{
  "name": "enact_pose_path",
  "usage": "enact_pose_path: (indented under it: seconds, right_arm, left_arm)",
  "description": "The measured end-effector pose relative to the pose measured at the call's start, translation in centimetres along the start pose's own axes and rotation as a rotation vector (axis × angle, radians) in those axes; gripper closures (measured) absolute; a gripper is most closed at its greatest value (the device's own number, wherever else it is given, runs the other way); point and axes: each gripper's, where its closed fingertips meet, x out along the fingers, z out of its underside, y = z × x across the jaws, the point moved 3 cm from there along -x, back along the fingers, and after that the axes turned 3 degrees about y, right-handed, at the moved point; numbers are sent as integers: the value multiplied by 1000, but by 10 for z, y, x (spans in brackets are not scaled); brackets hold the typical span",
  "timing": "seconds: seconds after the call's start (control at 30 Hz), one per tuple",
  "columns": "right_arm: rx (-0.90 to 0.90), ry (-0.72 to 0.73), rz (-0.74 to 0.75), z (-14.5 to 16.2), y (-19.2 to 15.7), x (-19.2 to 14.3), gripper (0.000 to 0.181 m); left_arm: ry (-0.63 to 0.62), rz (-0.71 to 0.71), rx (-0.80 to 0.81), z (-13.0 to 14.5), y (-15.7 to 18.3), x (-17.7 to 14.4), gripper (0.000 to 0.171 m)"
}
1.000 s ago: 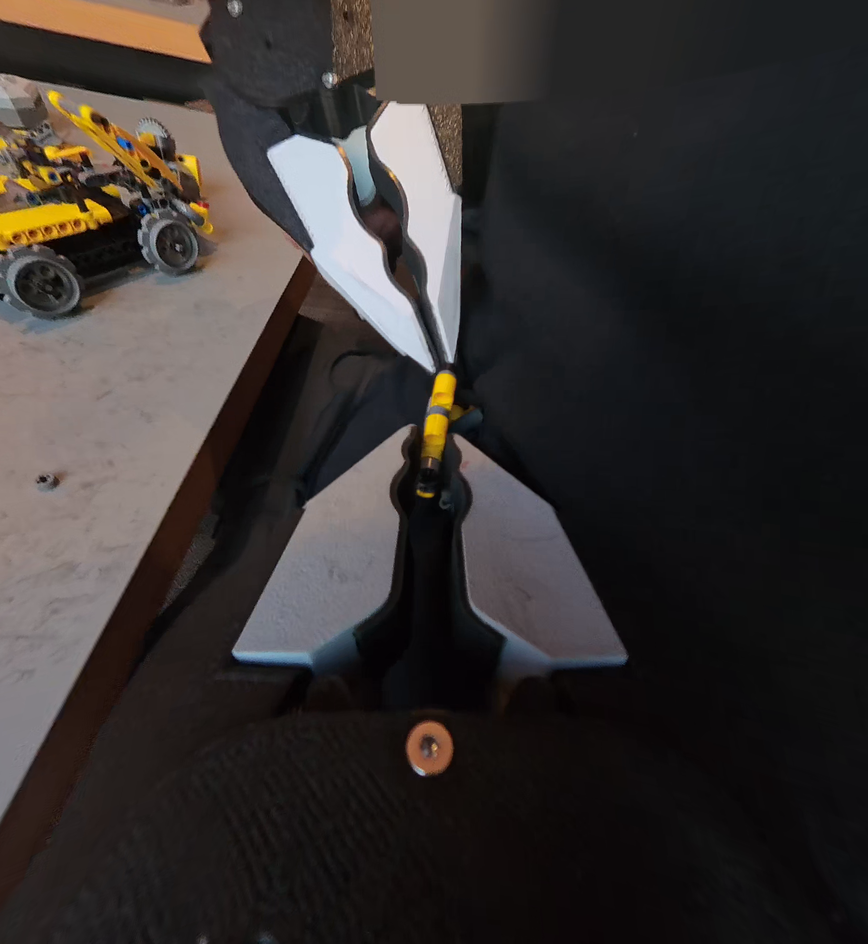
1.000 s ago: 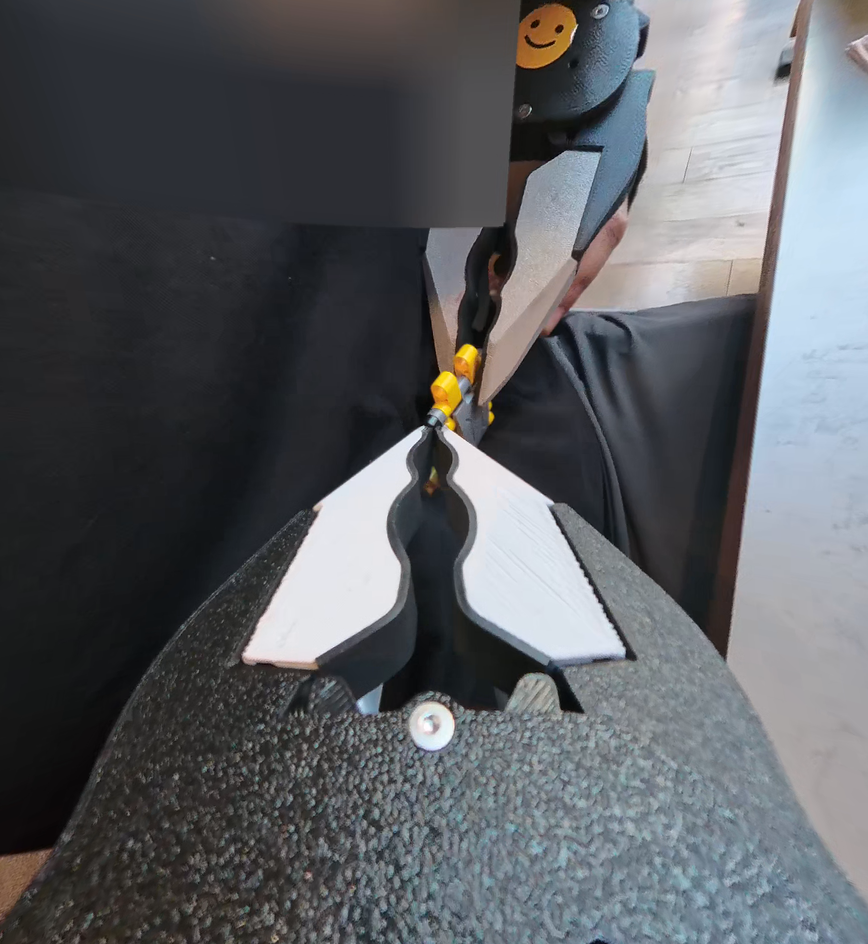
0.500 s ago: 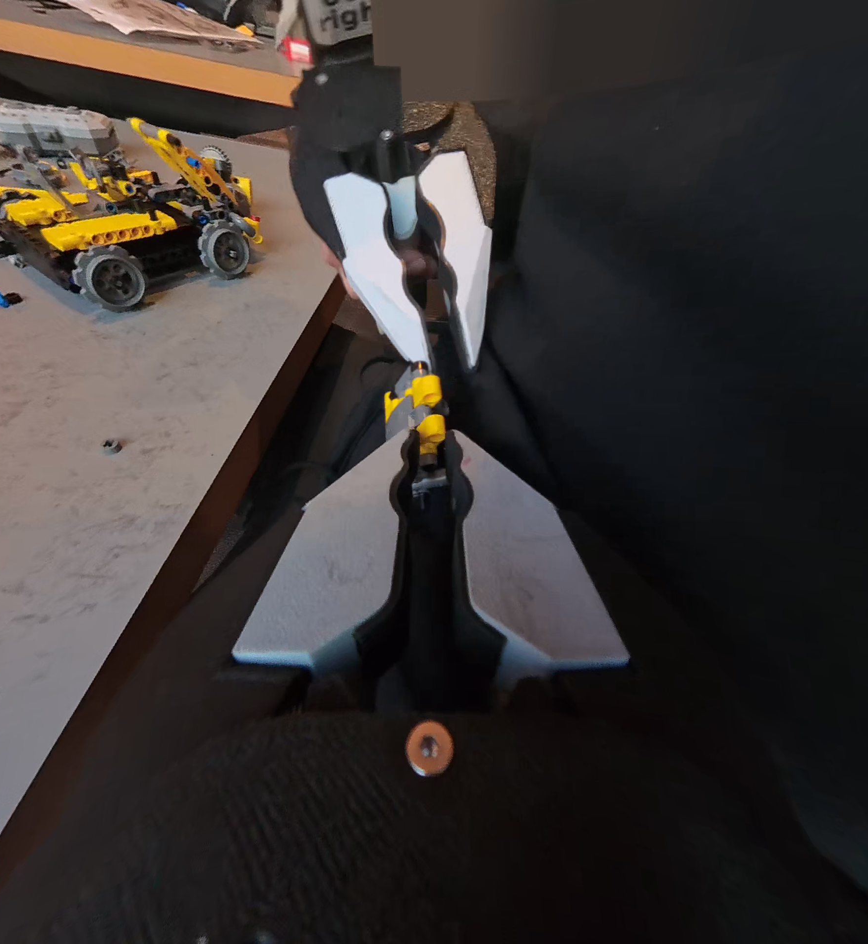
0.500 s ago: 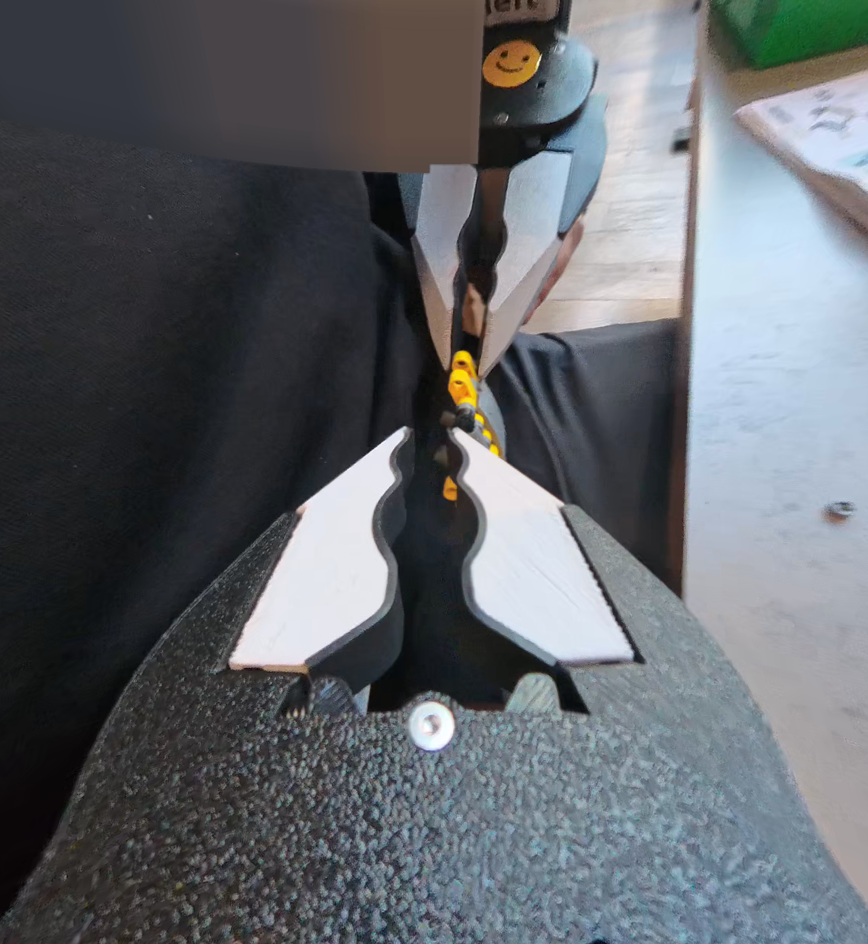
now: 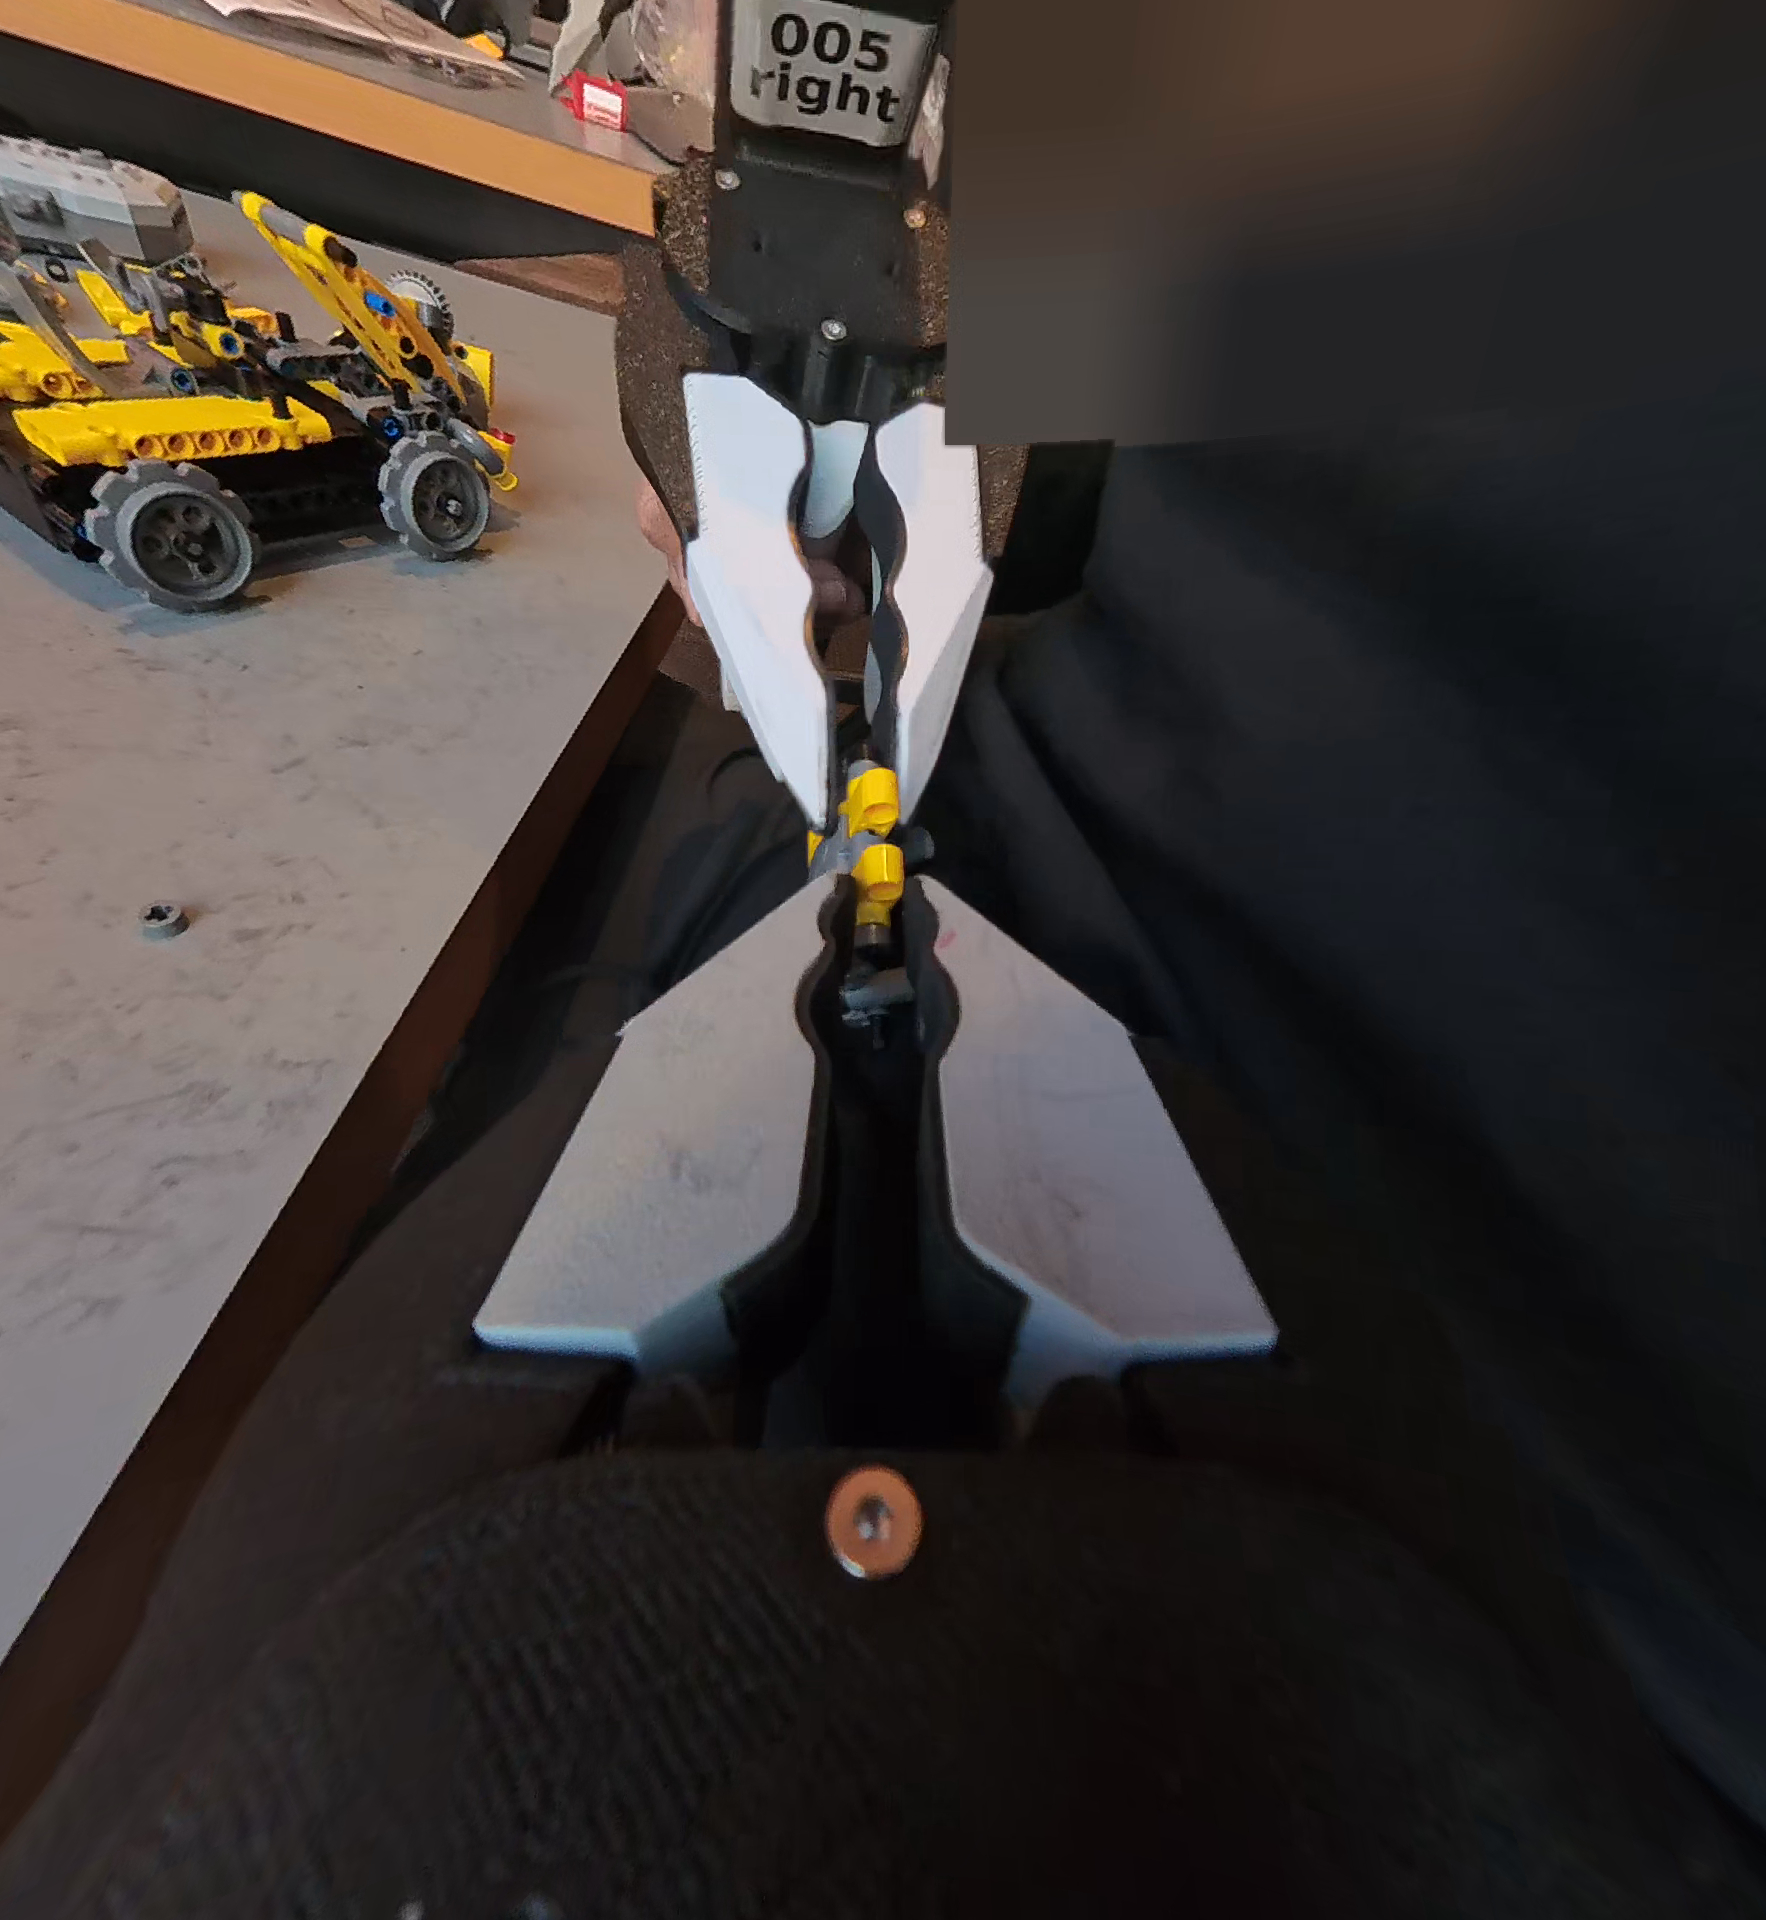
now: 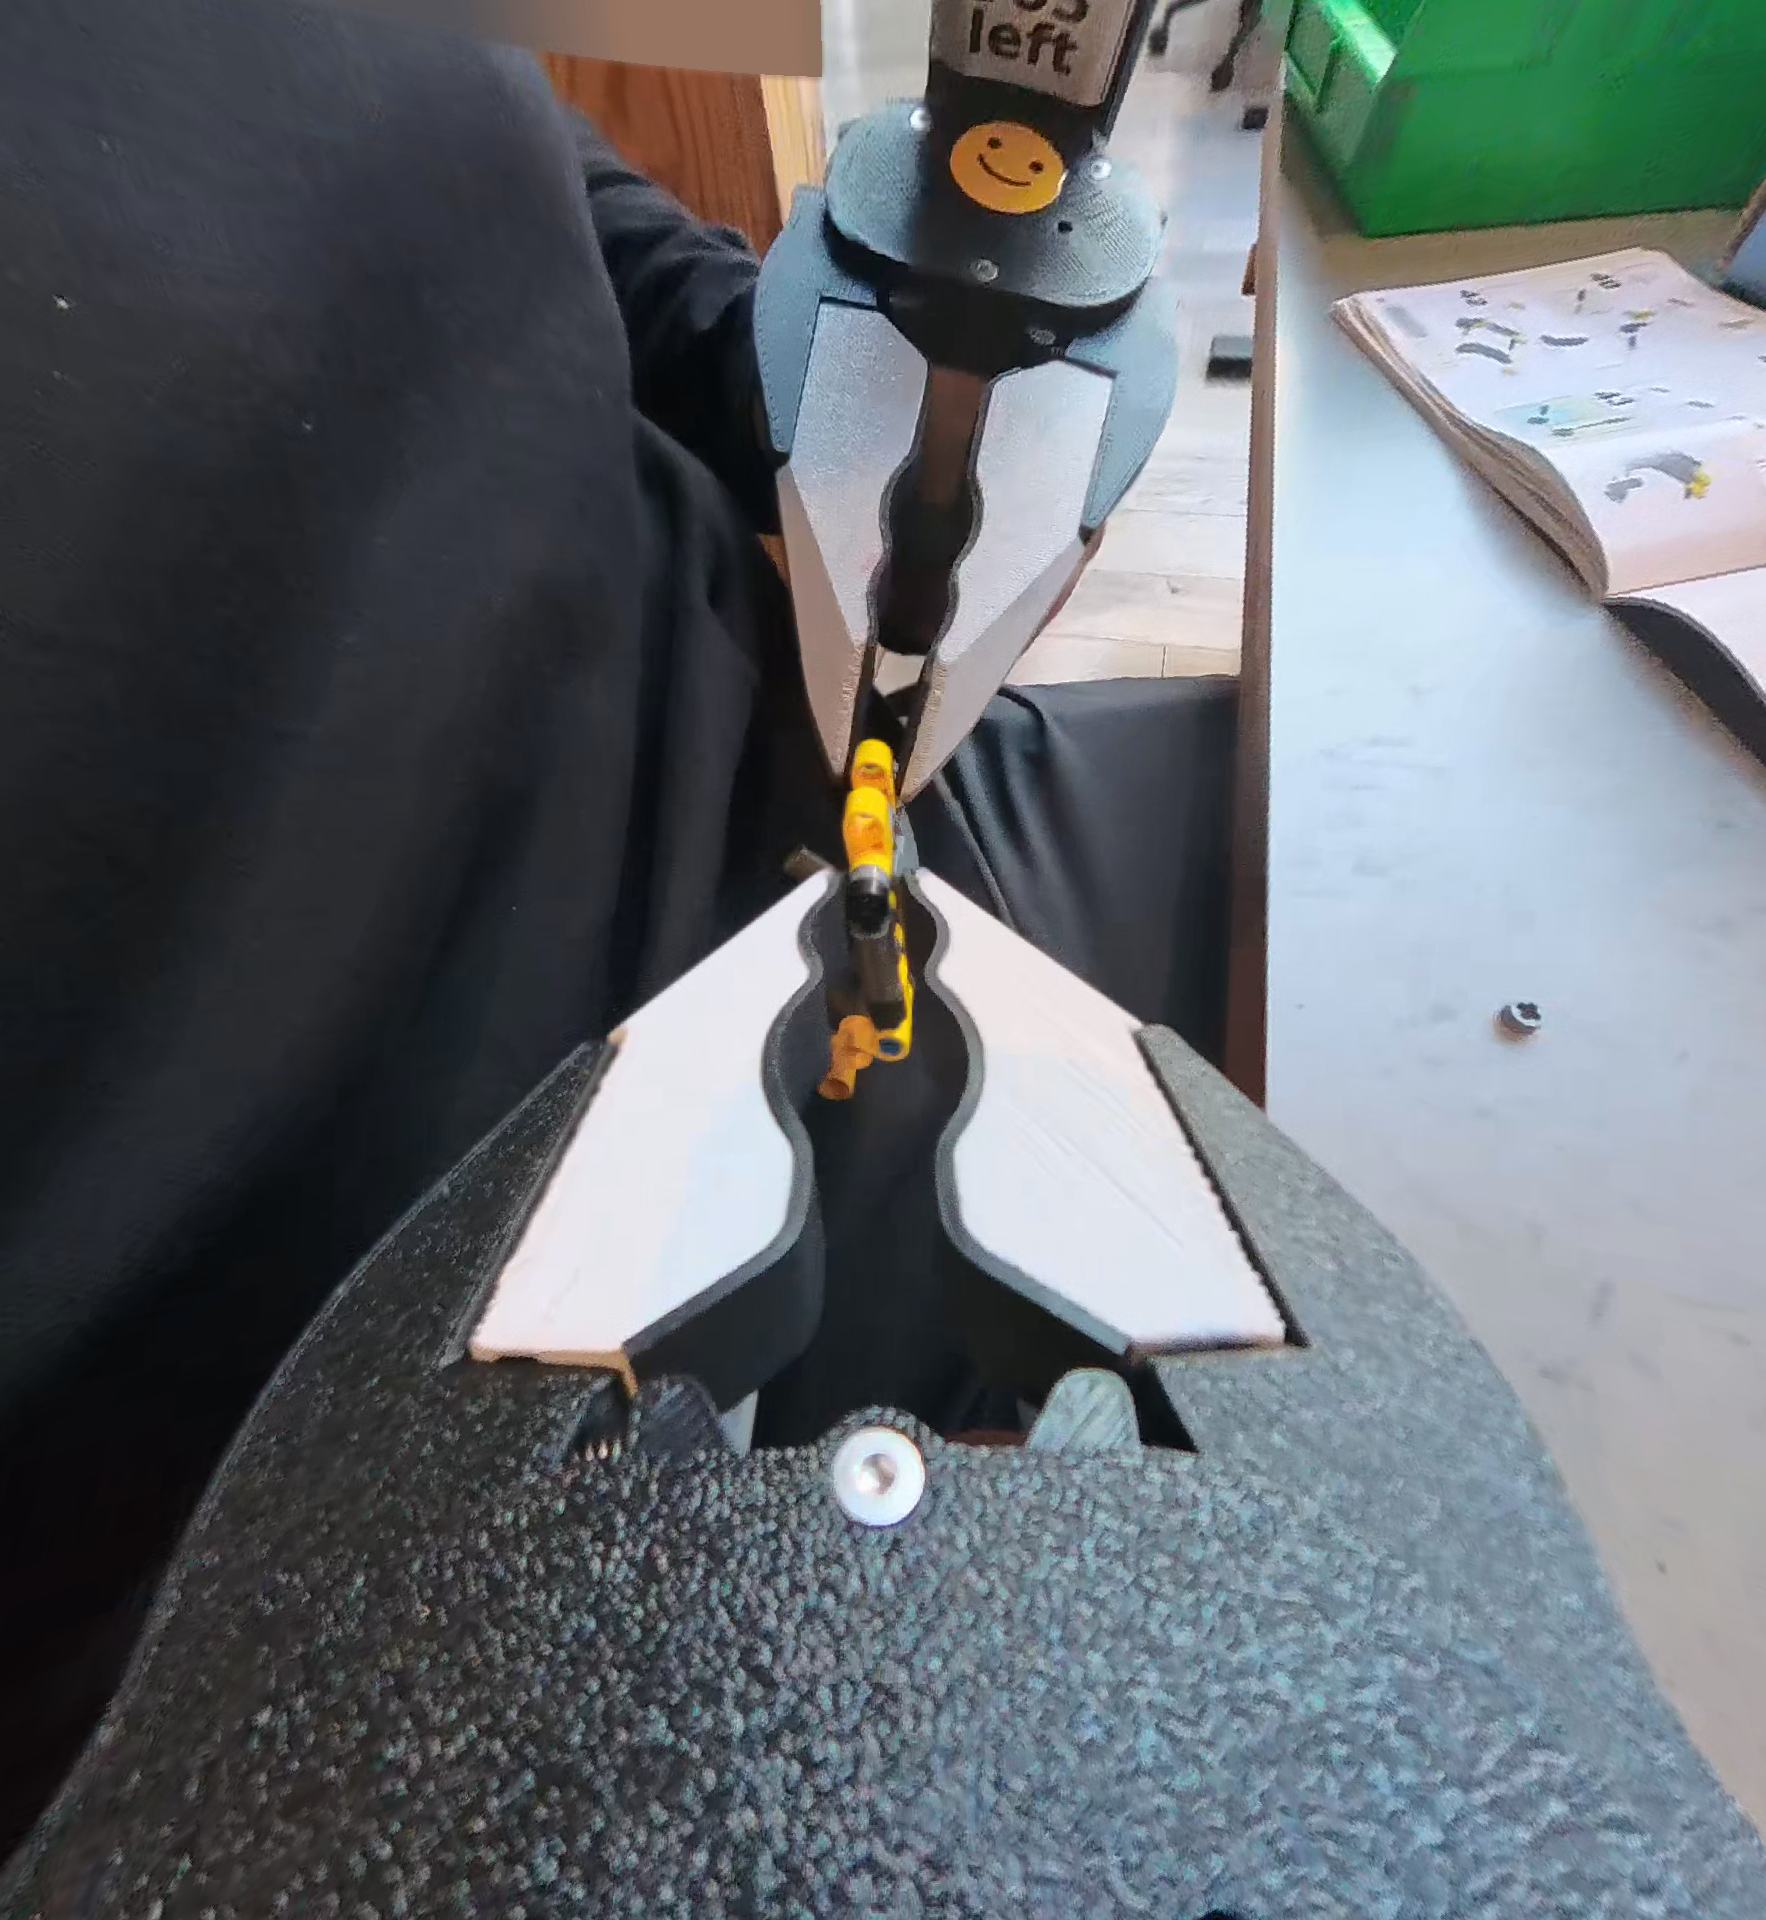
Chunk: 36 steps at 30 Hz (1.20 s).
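The two grippers meet tip to tip off the near edge of the grey table (image 5: 235, 831), in front of a person's black clothing (image 6: 287, 623). Between them runs a small yellow-and-grey brick assembly (image 5: 874, 842), a short rod of connectors strung on a dark axle. The left gripper (image 5: 874, 914) has its jaws drawn in tight, pinching the lower end of that piece at its tips. Facing it from twelve o'clock, the right gripper (image 5: 858, 800) has its white fingers (image 5: 754, 582) nearly together and nips the other end, at a yellow connector. In the right wrist view the same assembly (image 6: 871, 831) lies along the middle line, its dark and orange end reaching down between that gripper's own tips (image 6: 874, 894), while the left gripper (image 6: 884, 769) comes in from twelve o'clock with an orange smiley sticker (image 6: 1006, 166) on its body. On the table at about ten o'clock in the left wrist view stands a yellow and black brick-built vehicle (image 5: 204, 416) with grey wheels, and a small grey bush piece (image 5: 164, 920) lies alone at nine o'clock. In the right wrist view an open instruction booklet (image 6: 1637, 416) rests at two o'clock, with a green bin (image 6: 1544, 104) beyond it at one o'clock.
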Motion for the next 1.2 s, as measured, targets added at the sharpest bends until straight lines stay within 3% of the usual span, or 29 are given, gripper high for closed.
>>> enact_pose_path:
  seconds: [0.23, 0.33, 0.63, 0.93, 1.2]
  right_arm:
    - [200, 116, -44, 14, 11, -4, 175]
    - [229, 140, -56, 15, 11, -2, 175]
    - [303, 168, -87, 16, 16, -1, 174]
    - [295, 162, -79, 15, 18, 2, 175]
    - [257, 143, -60, 20, 16, 3, 175]
  left_arm:
    - [-19, -30, -35, 8, -9, -8, 168]
    - [-45, -52, -38, 12, -11, -2, 162]
    - [-33, -38, -103, 13, -16, -1, 168]
    - [28, -9, -187, 8, -16, -3, 167]
    - [-10, -101, -73, 8, -14, 1, 167]
